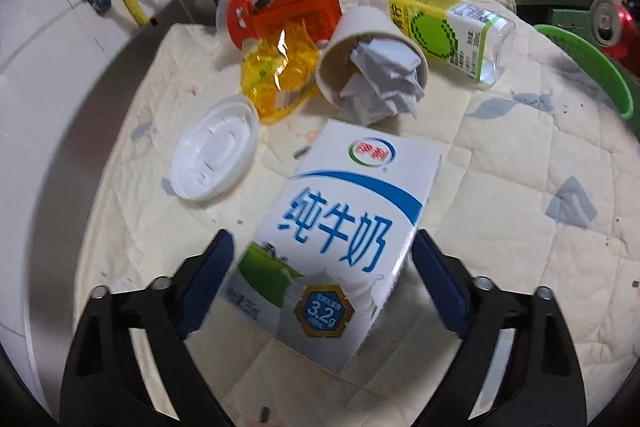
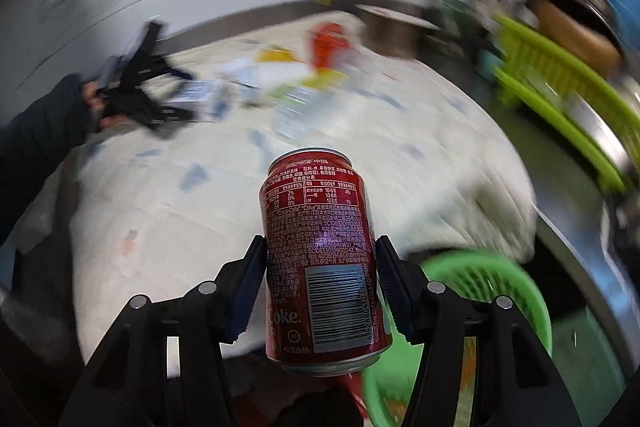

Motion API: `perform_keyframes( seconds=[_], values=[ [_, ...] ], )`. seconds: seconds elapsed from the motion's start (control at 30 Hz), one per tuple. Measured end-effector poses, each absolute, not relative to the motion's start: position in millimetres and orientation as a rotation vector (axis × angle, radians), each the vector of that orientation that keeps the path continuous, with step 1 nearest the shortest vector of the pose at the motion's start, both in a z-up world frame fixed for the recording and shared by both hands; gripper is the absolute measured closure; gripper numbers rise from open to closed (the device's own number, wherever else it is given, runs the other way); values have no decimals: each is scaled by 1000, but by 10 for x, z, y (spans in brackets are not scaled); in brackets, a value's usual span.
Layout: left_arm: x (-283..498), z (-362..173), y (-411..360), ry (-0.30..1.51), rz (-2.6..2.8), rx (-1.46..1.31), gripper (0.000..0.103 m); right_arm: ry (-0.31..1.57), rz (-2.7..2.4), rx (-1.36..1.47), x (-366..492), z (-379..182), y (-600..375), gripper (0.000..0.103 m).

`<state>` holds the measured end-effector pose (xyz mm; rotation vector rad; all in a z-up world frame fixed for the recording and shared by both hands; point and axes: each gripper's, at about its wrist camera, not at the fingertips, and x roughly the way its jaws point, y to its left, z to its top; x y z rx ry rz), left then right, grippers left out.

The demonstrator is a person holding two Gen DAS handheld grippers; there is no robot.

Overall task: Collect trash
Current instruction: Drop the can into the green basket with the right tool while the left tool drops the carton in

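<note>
Can (image 2: 322,259) upright btwn right hand-held gripper (image 2: 322,283) pads, top away.

Glossy printed card is being shown on the milk carton (image 1: 336,247), lying on matt quilted cloth (image 1: 500,187). Beyond the carton: crinkled glossy foil wrapper (image 1: 276,75), matt paper cup (image 1: 372,43), smooth plastic lid (image 1: 216,155). Shiny metal is being shown by the can (image 2: 320,255).

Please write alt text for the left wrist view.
An open left gripper straddles a milk carton lying on a quilted cloth. Beyond it lie a plastic lid, a paper-stuffed cup and a bottle.
</note>
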<state>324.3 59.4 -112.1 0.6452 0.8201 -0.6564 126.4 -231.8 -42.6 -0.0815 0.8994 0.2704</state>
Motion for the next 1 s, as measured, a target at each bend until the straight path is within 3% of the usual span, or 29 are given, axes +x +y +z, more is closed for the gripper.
perform_keyframes(
  seconds=[0.33, 0.77, 1.0],
  values=[
    [3096, -945, 534, 864, -527, 578, 28, 993, -47, 120, 955, -1010, -3334, 49],
    [2290, -306, 198, 804, -392, 368, 31, 1224, -179, 207, 948, -2071, -4060, 49],
    [1861, -176, -446, 789, -460, 311, 31, 1253, -187, 201, 1009, -2300, -4099, 48]
  ],
)
